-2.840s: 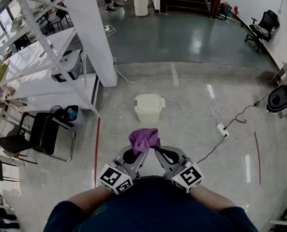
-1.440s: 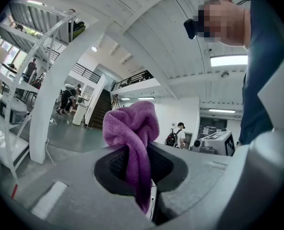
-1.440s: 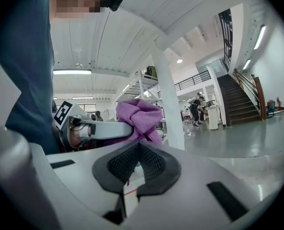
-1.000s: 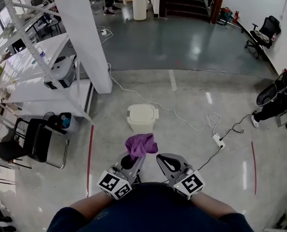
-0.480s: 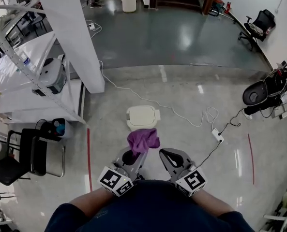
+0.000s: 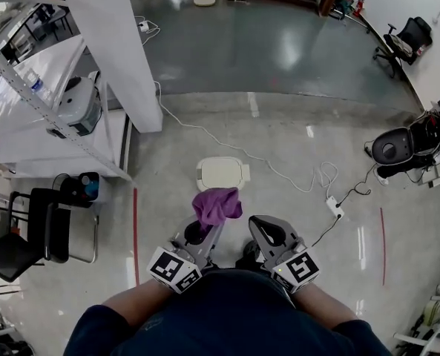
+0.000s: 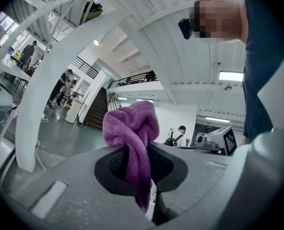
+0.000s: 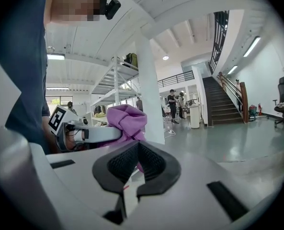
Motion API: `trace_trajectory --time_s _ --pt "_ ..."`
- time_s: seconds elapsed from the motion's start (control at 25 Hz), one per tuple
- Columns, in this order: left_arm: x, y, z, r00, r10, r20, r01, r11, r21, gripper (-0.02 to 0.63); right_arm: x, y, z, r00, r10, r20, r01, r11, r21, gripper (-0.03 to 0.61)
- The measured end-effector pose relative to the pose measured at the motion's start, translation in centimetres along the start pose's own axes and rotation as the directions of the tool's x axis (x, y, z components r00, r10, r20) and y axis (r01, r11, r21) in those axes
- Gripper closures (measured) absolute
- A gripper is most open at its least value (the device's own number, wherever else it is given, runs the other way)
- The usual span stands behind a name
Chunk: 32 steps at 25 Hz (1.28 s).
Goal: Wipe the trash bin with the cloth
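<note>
At 12 o'clock on the floor (image 6: 294,124) I see the trash bin (image 6: 222,173), untouched; my left gripper (image 7: 138,166) pinches the purple cloth (image 7: 132,128), my right gripper (image 8: 138,169) sits pressed together, empty

We see a white pillar (image 6: 116,50) beside a metal shelf rack (image 6: 38,99), a black chair (image 6: 34,232) at left, and a white cable (image 6: 279,173) crossing the grey floor (image 6: 294,117) to a power strip (image 6: 334,208).
</note>
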<state>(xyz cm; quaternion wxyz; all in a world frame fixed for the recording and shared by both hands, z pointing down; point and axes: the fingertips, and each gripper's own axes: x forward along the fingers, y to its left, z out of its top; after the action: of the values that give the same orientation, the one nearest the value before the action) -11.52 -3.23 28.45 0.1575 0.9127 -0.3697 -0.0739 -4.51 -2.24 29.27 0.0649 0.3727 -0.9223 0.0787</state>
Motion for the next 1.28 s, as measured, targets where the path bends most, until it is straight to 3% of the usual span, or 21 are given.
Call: trace_trajectory --time_s 0.28,0.64,0.92,1.28 --pt "3.0 1.6 -0.4 0.991 0.133 -0.005 -0.133 0.991 0.023 0.571 1.7 -3.5 0.2 0.99 0.142 -0.001 -0.142 0.99 -0.005 0.569" --pt "7.7 5.3 -3.8 0.956 0.292 -0.01 -0.291 0.956 0.045 0.571 2.9 -10.4 -2.8 0.968 0.249 -0.024 -0.249 0.968 -0.004 0.569" --pt "10.1 10.6 -7.4 0.94 0.341 -0.027 -0.337 0.936 0.101 0.571 5.5 -13.5 -6.4 0.977 0.213 -0.027 -0.212 0.977 0.03 0.569" --pt "11.3 19.5 -15.8 0.934 0.349 -0.074 -0.334 0.929 0.162 0.571 10.5 -14.3 -13.9 0.988 0.151 -0.006 -0.151 0.988 0.045 0.569"
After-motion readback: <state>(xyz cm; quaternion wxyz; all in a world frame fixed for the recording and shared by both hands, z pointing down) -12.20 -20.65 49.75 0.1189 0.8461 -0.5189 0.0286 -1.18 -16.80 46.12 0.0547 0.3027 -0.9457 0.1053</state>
